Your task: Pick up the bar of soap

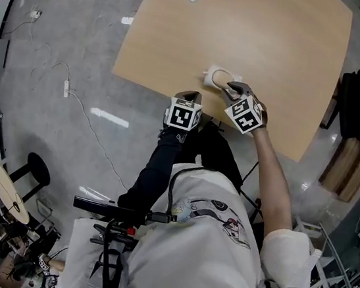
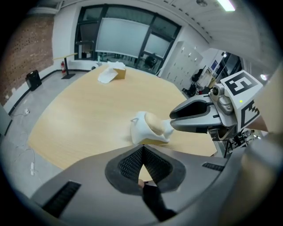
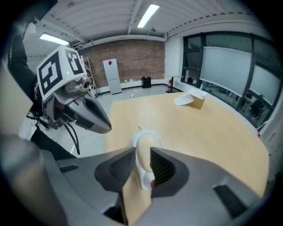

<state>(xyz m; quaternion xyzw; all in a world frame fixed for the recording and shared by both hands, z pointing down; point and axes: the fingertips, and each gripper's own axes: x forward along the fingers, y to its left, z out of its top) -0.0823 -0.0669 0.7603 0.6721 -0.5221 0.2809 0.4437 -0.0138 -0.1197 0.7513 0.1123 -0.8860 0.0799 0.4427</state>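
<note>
- right gripper point(image 3: 143, 155) partly open, straddling bar of soap point(image 3: 144, 143), no grip yet; soap in white dish point(image 2: 138, 129) near table point(image 1: 280, 47) edge
- left gripper point(image 2: 142, 149) closed, empty
- centre pads on soap sides, clear of dish rim; squeeze gently, probably slippery

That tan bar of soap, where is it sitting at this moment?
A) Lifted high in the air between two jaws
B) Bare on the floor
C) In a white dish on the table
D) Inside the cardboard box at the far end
C: the tan soap lies in a white dish that stands on the wooden table, near its edge.
</note>
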